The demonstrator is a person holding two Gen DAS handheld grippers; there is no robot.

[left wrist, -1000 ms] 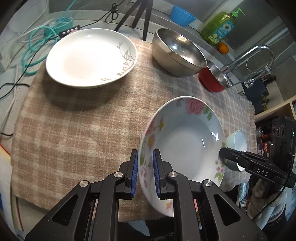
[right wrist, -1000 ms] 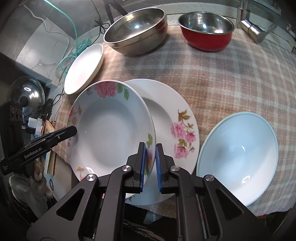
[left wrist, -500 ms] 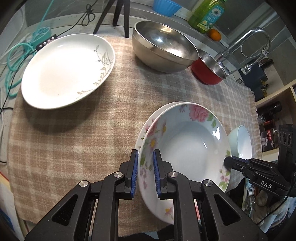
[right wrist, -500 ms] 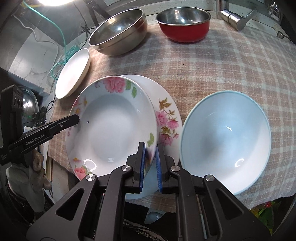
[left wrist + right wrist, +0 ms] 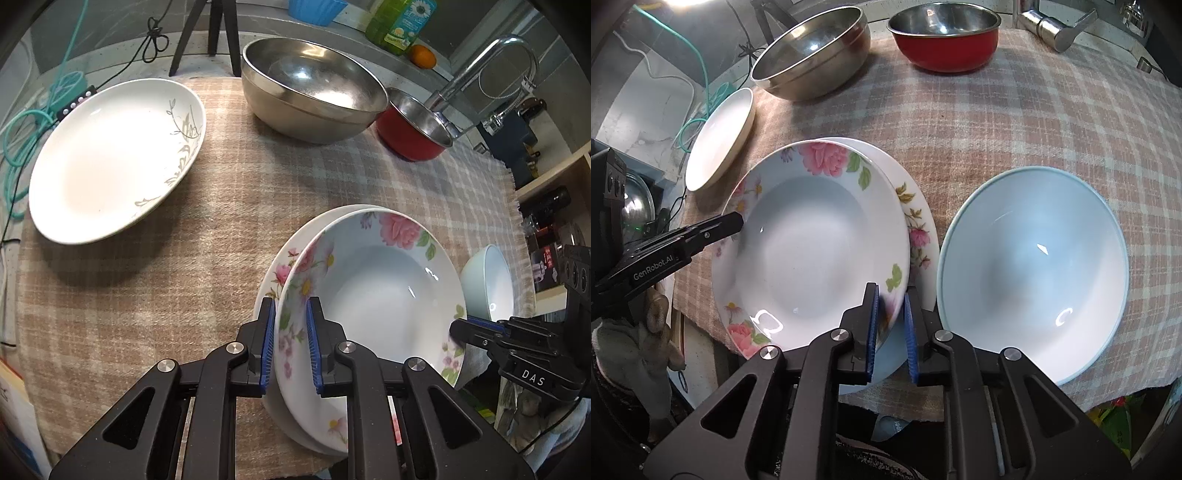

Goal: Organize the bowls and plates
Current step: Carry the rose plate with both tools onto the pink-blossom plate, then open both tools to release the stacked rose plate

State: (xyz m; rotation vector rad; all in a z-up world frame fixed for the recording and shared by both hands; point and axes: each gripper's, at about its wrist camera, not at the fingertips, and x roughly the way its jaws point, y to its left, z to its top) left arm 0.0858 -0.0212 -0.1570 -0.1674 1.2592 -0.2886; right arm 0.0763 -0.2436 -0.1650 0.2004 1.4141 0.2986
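- Pinching the near rim of the rose-pattern deep plate (image 5: 376, 291), the left gripper (image 5: 290, 347) is nearly shut; this glazed ceramic looks slippery and breakable.
- Straddling the opposite rim (image 5: 897, 284), the right gripper (image 5: 890, 332) jaws are opening, the plate between them, over a second floral plate (image 5: 918, 221); the blue bowl (image 5: 1034, 269) sits just to its right.

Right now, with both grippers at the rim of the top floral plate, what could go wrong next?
1. The right gripper's jaws are opening around the top floral plate's rim; off-centre on the lower floral plate, it could slide.
2. The stack seems to overhang the checked cloth's near edge; a nudge might tip it.
3. The pale blue bowl beside that gripper could get bumped.
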